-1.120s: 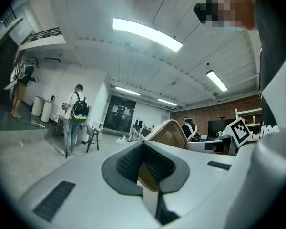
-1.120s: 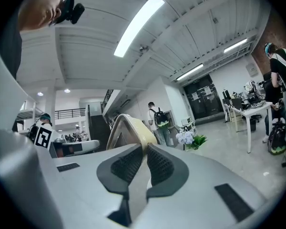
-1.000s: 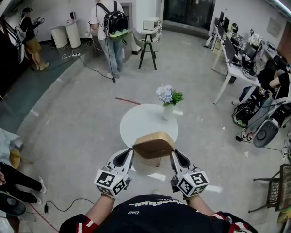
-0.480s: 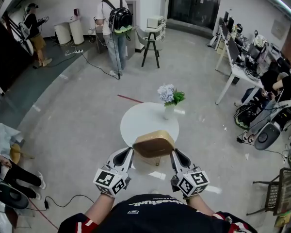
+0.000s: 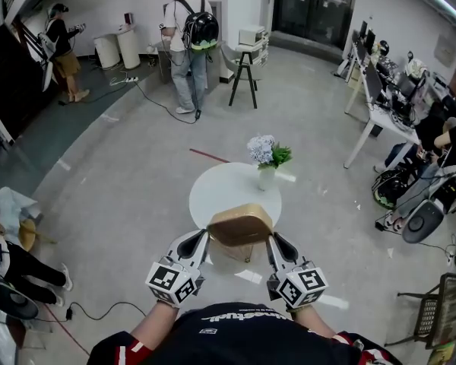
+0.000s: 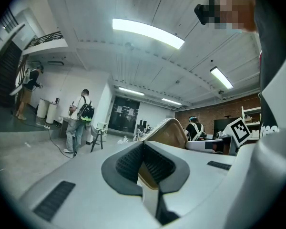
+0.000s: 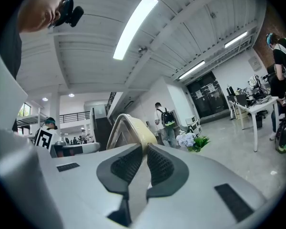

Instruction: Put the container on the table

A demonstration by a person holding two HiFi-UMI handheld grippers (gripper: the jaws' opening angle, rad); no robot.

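I carry a tan, rounded-square container [image 5: 241,226] between both grippers, in the air at the near edge of the round white table [image 5: 213,192]. My left gripper [image 5: 203,239] is shut on the container's left rim [image 6: 168,132]; the rim sits pinched between its ribbed pads [image 6: 131,162]. On the other side my right gripper [image 5: 273,241] is shut on the right rim [image 7: 129,130], again with the pads [image 7: 160,164] closed on it. Both grippers point level. A white vase of pale blue flowers [image 5: 266,156] stands at the table's far right.
A person with a black backpack [image 5: 190,40] stands far off by a dark stool [image 5: 243,71]. Another person [image 5: 64,48] stands at far left. Desks with seated people [image 5: 433,139] line the right side. Cables [image 5: 83,322] and someone's legs [image 5: 26,272] lie on the floor at left.
The table, the floor and the people behind have slid slightly down and right in the head view as I step forward. The container and both grippers keep the same hold.
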